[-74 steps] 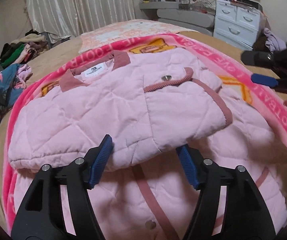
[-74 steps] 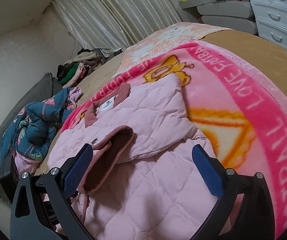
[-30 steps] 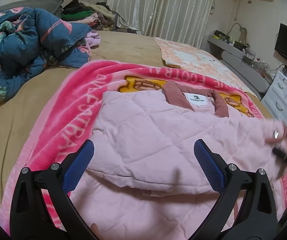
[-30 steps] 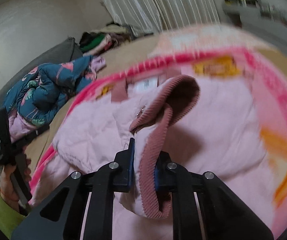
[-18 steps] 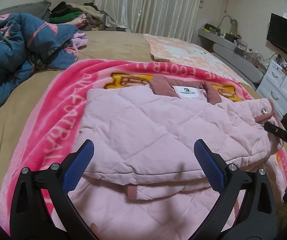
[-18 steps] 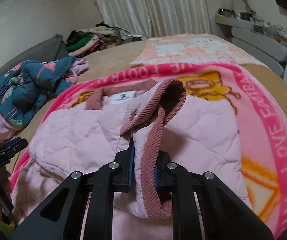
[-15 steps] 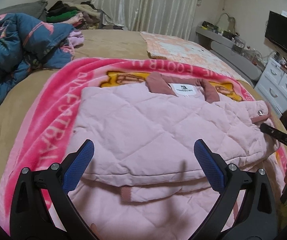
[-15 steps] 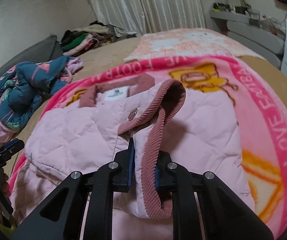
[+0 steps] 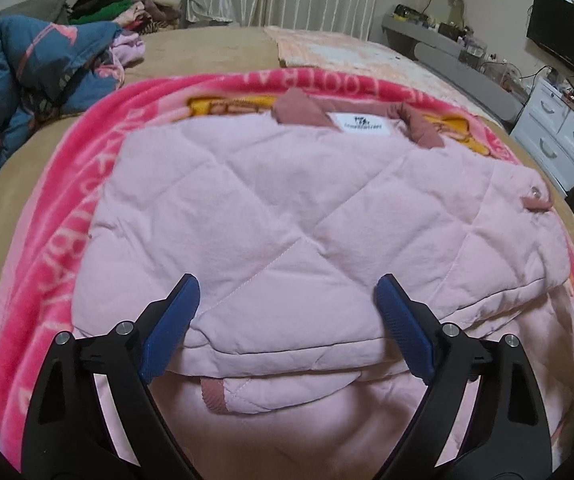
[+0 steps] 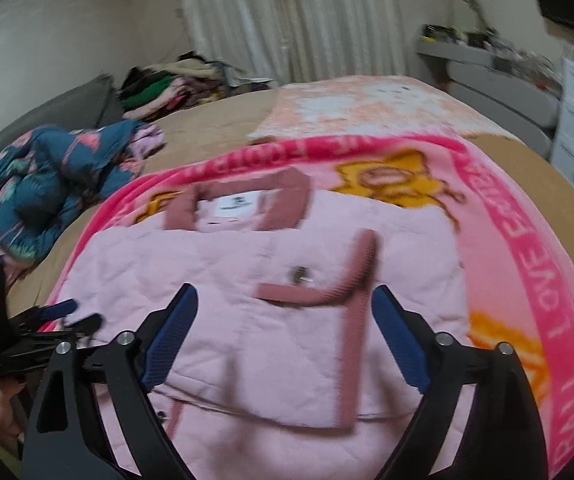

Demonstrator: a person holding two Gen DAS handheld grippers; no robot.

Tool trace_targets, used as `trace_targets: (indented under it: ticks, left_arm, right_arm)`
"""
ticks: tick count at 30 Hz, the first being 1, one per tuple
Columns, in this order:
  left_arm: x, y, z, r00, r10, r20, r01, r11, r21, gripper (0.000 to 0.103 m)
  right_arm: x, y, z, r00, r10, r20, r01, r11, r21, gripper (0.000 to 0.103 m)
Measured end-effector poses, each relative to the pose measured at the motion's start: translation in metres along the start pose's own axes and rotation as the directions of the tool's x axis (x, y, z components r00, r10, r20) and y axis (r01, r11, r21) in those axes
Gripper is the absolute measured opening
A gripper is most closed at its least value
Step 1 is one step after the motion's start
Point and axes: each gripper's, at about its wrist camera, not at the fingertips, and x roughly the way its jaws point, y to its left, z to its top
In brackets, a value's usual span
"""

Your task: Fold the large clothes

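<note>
A quilted pink jacket [image 9: 287, 208] with a dusty-rose collar and white label lies partly folded on a pink blanket [image 9: 47, 248] on the bed. It also shows in the right wrist view [image 10: 247, 288], with a rose-trimmed sleeve cuff [image 10: 359, 280] laid flat over its middle. My left gripper [image 9: 287, 320] is open and empty, its jaws straddling the folded near edge. My right gripper [image 10: 283, 328] is open and empty just above the jacket's near part. The left gripper also shows in the right wrist view [image 10: 47, 320] at the far left.
A crumpled blue floral quilt [image 9: 19, 68] lies at the left. A pile of clothes [image 9: 127, 8] sits by the curtains. A peach blanket [image 9: 347, 52] covers the far bed. White drawers [image 9: 559, 136] and a grey shelf [image 9: 467, 72] stand at the right.
My right gripper has opened and let go of the sleeve cuff, which now lies flat across the jacket. My left gripper has moved down and forward to the jacket's folded near edge.
</note>
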Motion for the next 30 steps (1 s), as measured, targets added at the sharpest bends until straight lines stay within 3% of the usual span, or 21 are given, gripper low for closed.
trace_targets:
  ticks: [7,11,15,19,30]
  left_arm:
    - [0.001,0.001,-0.003,1.000,-0.003,0.000,0.003,1.000,-0.010,0.083]
    - [0.001,0.001,-0.003,1.000,-0.005,0.000,0.005,1.000,-0.011,0.083]
    - [-0.002,0.002,-0.004,1.000,-0.019,0.002,0.019,1.000,-0.015,0.083]
    - [-0.003,0.000,-0.004,1.000,-0.018,0.004,0.018,1.000,-0.010,0.083]
    - [-0.019,0.004,-0.009,0.999,-0.035,0.026,0.037,0.998,-0.056,0.084]
  right_arm:
    - [0.025,0.050,0.019,0.998,0.038,-0.045,-0.045,0.989,-0.144,0.095]
    - [0.059,0.063,0.021,0.990,-0.001,-0.138,-0.024,0.982,-0.185,0.095]
    - [0.097,0.053,0.004,0.964,-0.076,-0.256,0.027,0.982,-0.187,0.096]
    - [0.112,0.046,-0.009,0.965,-0.069,-0.253,0.026,0.985,-0.168,0.099]
    - [0.100,0.048,-0.017,0.971,-0.098,-0.218,0.068,0.988,-0.139,0.099]
